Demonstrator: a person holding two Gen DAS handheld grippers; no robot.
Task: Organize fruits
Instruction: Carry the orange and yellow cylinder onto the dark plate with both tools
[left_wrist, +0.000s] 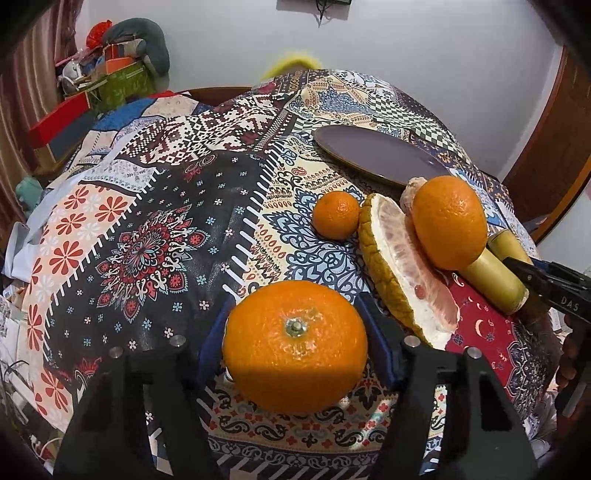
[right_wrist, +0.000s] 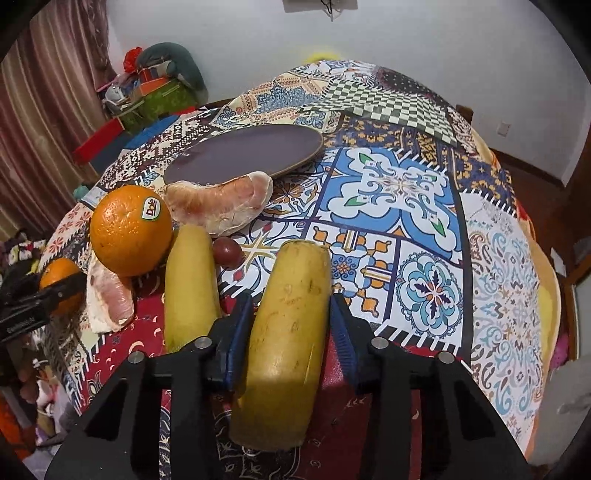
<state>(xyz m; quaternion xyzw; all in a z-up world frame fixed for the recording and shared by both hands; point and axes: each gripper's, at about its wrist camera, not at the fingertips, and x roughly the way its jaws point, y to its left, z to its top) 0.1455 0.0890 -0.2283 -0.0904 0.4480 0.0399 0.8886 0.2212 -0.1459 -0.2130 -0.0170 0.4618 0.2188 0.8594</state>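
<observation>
My left gripper is shut on a large orange, with a blue pad against each side, low over the patterned tablecloth. My right gripper is shut on a cut yellow cane piece that lies lengthwise between its pads. A second cane piece lies just left of it. Beside that sit an orange with a Dole sticker, a peeled pomelo segment, a pomelo rind wedge and a small dark red fruit. A small mandarin rests left of the rind.
A dark, flat plate with nothing on it lies behind the fruit pile. Boxes and bags are stacked beyond the table's far left edge. A wooden door frame stands at the right. The tablecloth is bare to the right in the right wrist view.
</observation>
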